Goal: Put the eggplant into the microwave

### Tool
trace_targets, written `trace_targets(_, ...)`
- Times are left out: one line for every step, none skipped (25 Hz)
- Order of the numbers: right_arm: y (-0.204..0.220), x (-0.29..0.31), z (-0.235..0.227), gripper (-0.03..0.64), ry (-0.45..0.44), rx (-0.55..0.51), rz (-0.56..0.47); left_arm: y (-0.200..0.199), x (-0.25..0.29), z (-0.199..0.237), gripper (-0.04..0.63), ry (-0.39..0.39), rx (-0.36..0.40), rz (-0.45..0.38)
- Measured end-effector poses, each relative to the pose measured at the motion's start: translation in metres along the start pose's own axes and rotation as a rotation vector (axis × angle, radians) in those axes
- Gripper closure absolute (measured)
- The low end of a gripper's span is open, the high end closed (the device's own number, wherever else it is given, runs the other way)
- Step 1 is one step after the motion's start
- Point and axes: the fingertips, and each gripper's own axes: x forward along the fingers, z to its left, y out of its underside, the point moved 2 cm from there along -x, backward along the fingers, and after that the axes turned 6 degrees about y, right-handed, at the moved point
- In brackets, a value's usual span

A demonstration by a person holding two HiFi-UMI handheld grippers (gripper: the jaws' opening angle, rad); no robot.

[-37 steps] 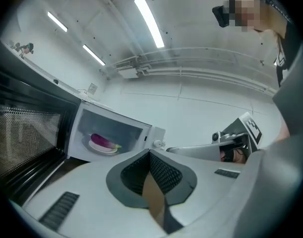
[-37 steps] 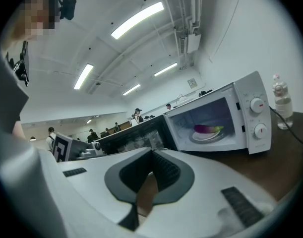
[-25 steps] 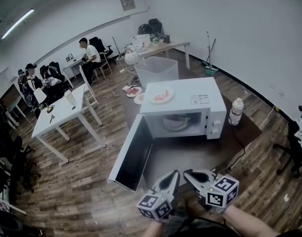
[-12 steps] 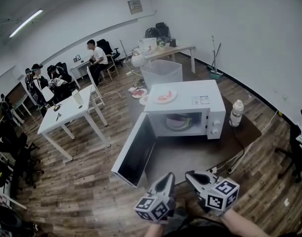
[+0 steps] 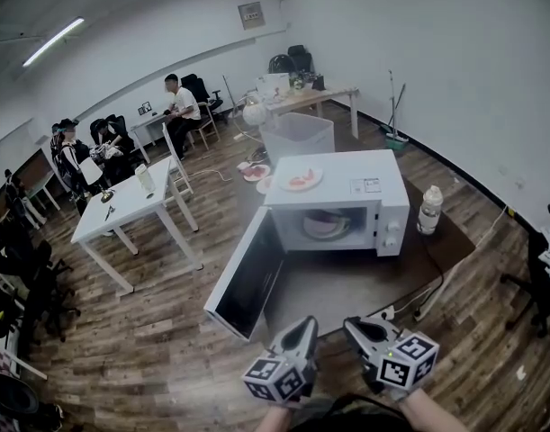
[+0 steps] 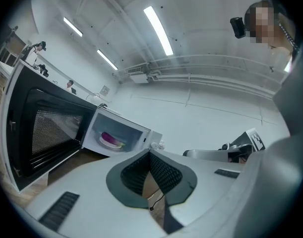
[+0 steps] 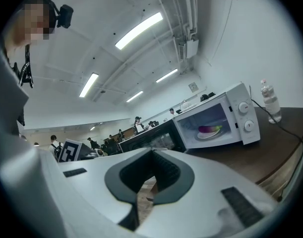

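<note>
The purple eggplant (image 5: 325,224) lies on a plate inside the white microwave (image 5: 383,183), whose door (image 5: 247,282) hangs wide open to the left. It also shows in the left gripper view as the eggplant (image 6: 110,138) and in the right gripper view as the eggplant (image 7: 209,129). My left gripper (image 5: 302,329) and right gripper (image 5: 356,329) are held side by side near my body, well short of the microwave. Both are shut with nothing in them; the left gripper (image 6: 150,155) and right gripper (image 7: 152,152) each show their pads meeting.
A water bottle (image 5: 428,207) stands right of the microwave on the dark table (image 5: 347,282). A plate of food (image 5: 297,179) sits on the microwave's top. A cable (image 5: 441,282) runs off the table's right side. Behind are a white table (image 5: 121,210), a bin (image 5: 297,133) and seated people.
Both grippers have sunk slightly toward the bottom of the head view and stayed shut. The microwave, its open door and the eggplant have not moved.
</note>
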Motion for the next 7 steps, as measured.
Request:
trace_targets(0.001,0.000,0.000,0.617,0.004,-0.001,0.001,0.000,0.001,0.000,0.598,0.006,0.004,0.007)
trace_targets(0.002,-0.001,0.000,0.617,0.009,-0.005,0.003,0.000,0.002,0.000,0.600,0.015,0.007,0.015)
trace_targets(0.003,-0.001,0.001,0.617,0.016,-0.009,0.006,0.001,0.003,-0.001,0.598,0.026,0.007,0.022)
trace_targets(0.005,-0.002,0.001,0.617,0.025,-0.011,0.011,0.002,0.003,-0.003,0.598,0.035,0.004,0.029)
trace_targets(0.007,-0.003,0.001,0.617,0.035,-0.011,0.017,0.004,0.002,-0.004,0.600,0.043,0.000,0.037)
trace_targets(0.010,-0.004,0.001,0.617,0.045,-0.009,0.024,0.006,0.000,-0.004,0.598,0.048,-0.006,0.046)
trace_targets(0.013,-0.005,0.001,0.617,0.055,-0.005,0.031,0.008,-0.002,-0.005,0.600,0.053,-0.011,0.055)
